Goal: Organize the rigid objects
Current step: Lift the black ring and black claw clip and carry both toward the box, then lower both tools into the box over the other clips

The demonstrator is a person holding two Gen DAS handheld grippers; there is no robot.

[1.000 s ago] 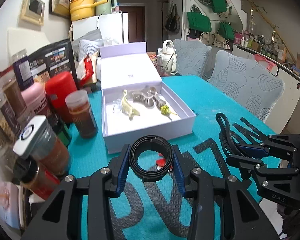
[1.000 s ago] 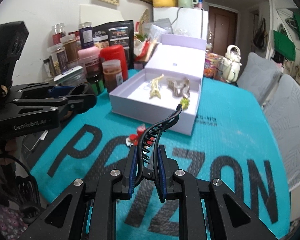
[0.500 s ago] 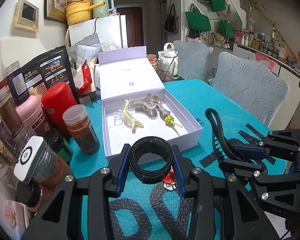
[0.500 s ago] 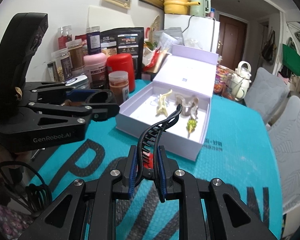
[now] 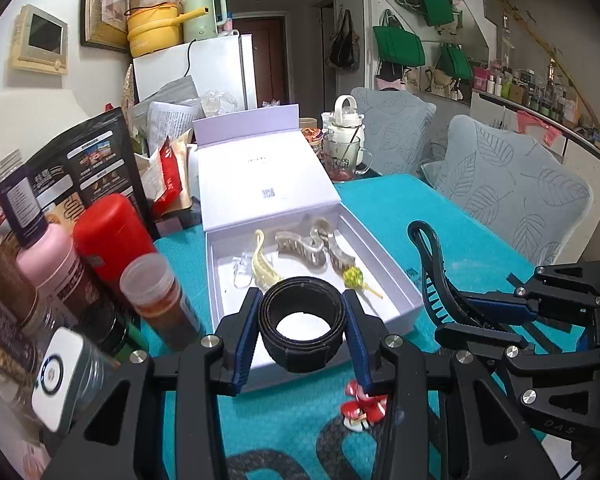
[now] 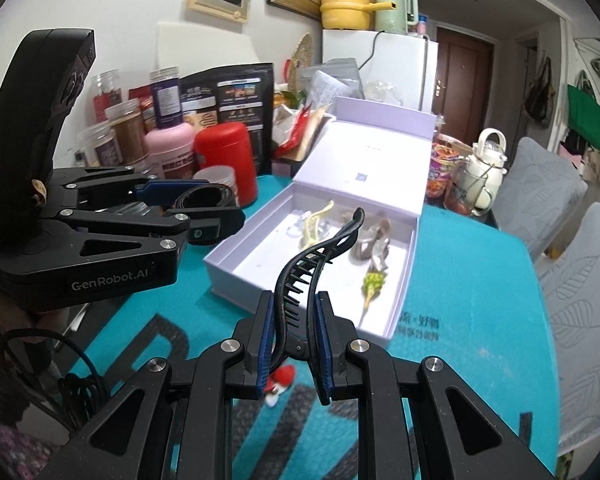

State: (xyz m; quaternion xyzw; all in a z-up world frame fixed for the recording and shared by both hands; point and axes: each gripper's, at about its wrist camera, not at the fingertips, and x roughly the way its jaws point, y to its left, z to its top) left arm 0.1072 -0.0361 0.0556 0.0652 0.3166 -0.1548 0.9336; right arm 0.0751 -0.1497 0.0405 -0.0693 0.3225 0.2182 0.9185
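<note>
I've carried both loads up to the open box [image 5: 410,300], left gripper [image 5: 302,322] clamping the black ring [image 5: 302,304], right gripper [image 6: 292,342] pinching the black hair claw [image 6: 312,256], ready for dropping in.

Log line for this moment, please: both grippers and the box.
left gripper: shut on black ring | right gripper: shut on black hair claw | white box: open, several hair clips inside | red clip: on table

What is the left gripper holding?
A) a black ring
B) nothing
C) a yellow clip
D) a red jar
A: the left gripper has its pads pressed on both sides of a black ring, held up in front of the open box.
</note>
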